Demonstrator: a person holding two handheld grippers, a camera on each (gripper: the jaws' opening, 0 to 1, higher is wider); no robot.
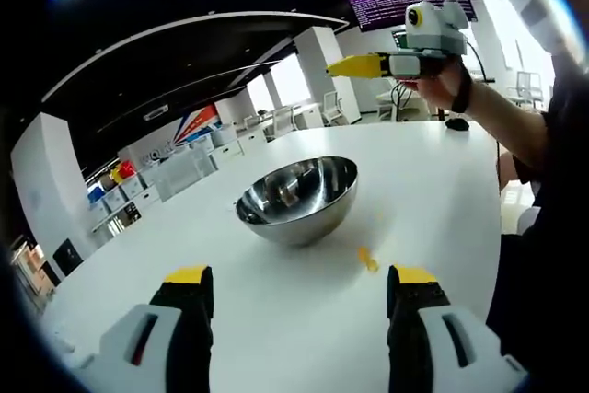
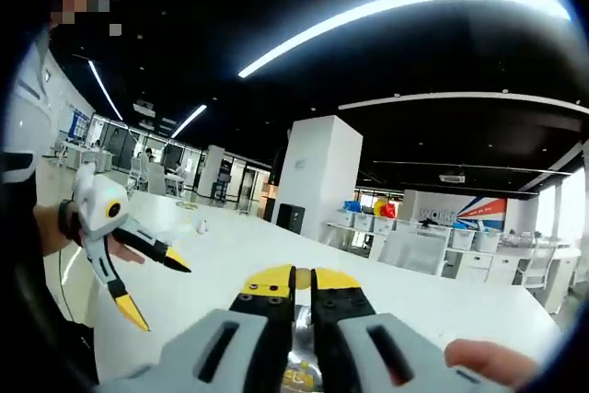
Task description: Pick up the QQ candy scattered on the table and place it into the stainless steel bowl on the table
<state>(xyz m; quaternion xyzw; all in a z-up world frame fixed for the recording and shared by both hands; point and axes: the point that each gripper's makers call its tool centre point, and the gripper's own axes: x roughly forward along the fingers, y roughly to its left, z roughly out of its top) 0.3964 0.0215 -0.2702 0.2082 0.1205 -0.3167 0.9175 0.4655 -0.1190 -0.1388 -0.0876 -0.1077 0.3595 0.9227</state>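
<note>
A stainless steel bowl [image 1: 299,195] stands on the white table [image 1: 433,181], straight ahead of my left gripper [image 1: 301,278]. That gripper is open and holds nothing. A small yellow-orange candy [image 1: 368,260] lies on the table just right of the bowl, close to the right jaw. My right gripper [image 1: 354,65] hangs high above the far side of the table in a person's hand, yellow tips together. In the right gripper view my right gripper [image 2: 294,281] is shut, with nothing visible between the tips. The left gripper [image 2: 155,290] shows there at the left, open.
A person's dark sleeve [image 1: 543,163] runs along the table's right edge. Behind the table are white columns [image 2: 317,177], cabinets [image 1: 184,167] and chairs. A fingertip [image 2: 479,356] shows at the bottom right of the right gripper view.
</note>
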